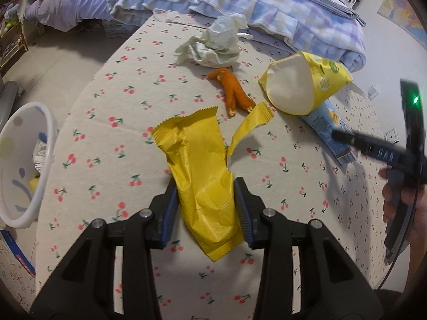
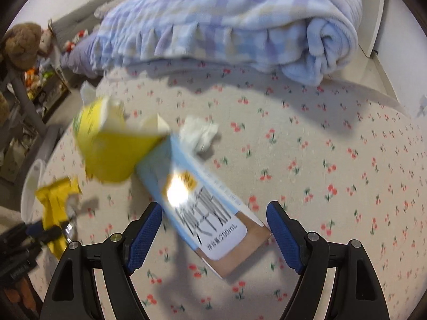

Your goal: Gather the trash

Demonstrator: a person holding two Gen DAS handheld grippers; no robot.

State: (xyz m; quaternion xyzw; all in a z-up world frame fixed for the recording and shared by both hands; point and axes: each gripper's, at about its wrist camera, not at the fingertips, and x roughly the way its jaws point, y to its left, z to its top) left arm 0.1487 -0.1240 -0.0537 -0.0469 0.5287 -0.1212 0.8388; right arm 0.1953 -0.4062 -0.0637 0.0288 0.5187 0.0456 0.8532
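Note:
A crumpled yellow wrapper lies lifted off the cherry-print sheet, and my left gripper is shut on its lower half, both blue pads pressing its sides. My right gripper is open and straddles a light blue milk carton lying flat; the carton's lower corner is near the right pad, and the left pad stands clear of it. A yellow paper cup lies on its side against the carton's far end. Crumpled white tissue and an orange scrap lie further back.
A white bin with trash inside stands beyond the bed's left edge. A folded blue checked blanket covers the far part of the bed. A small tissue ball lies beside the carton. Shelves with plush toys stand at the left.

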